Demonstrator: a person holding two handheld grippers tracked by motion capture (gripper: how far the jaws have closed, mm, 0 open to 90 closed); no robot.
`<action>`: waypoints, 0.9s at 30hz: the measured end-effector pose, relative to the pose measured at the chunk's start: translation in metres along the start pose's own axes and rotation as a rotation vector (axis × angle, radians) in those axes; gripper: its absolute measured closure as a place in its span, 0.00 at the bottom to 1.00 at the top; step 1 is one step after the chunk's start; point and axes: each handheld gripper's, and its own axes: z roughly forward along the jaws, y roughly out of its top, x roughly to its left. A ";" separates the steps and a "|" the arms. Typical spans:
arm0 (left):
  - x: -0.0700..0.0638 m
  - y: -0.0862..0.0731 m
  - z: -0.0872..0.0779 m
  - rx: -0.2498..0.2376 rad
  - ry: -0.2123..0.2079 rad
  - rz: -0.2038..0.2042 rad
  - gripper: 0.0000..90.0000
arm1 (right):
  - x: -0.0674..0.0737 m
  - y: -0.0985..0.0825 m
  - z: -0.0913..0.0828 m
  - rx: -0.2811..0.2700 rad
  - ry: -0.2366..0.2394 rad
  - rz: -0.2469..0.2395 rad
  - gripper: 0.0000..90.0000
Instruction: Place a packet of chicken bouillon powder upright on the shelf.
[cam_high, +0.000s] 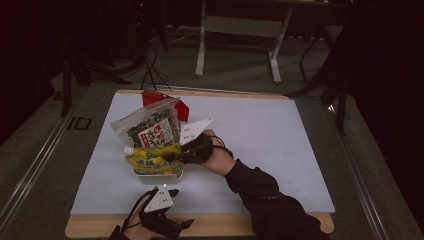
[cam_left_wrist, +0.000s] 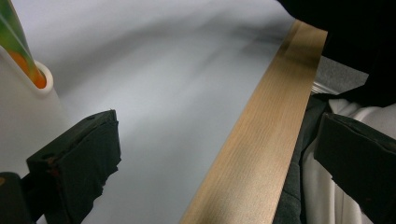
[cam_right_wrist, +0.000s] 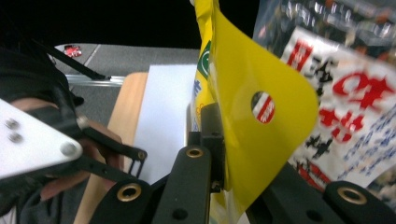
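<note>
While my right gripper (cam_high: 170, 156) is clamped on the upper edge of the yellow pouch (cam_high: 152, 162), I read this as the packing step: the pouch is going down into the white container (cam_high: 160, 174) that sits toward the near side of the table (cam_high: 260, 135). In the right gripper view the yellow film (cam_right_wrist: 252, 140) is pinched flat between the black jaws, so the grip looks firm. The pouch stands upright with its lower part already inside the container's rim, its white cap poking out to the left. Behind it, leaning against it, are a clear snack bag with red lettering (cam_high: 150, 127) and a red carton (cam_high: 160, 100) further back; whether those stand in the same container I cannot tell from here.

My left gripper (cam_high: 172, 227) rests at the near wooden edge of the table, jaws spread wide with nothing between them. In its own view the container's white wall (cam_left_wrist: 23, 116) is just beside its left jaw.

Next, I judge, the pouch needs to be eased fully down until it seats, and only then let go. The snack bag leans close, so the release should be slow and straight to avoid dragging it over. The left gripper could steady the container's wall if it starts to slide.
</note>
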 end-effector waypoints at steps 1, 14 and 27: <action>0.000 0.000 0.000 0.000 0.001 0.000 0.02 | 0.000 -0.003 0.000 -0.009 0.006 0.011 1.00; 0.000 -0.001 0.003 0.002 -0.004 -0.006 0.02 | -0.003 -0.006 -0.020 -0.048 -0.044 0.053 0.60; -0.002 0.001 0.005 -0.002 -0.015 -0.004 0.02 | -0.005 -0.035 -0.054 -0.055 -0.158 0.130 0.29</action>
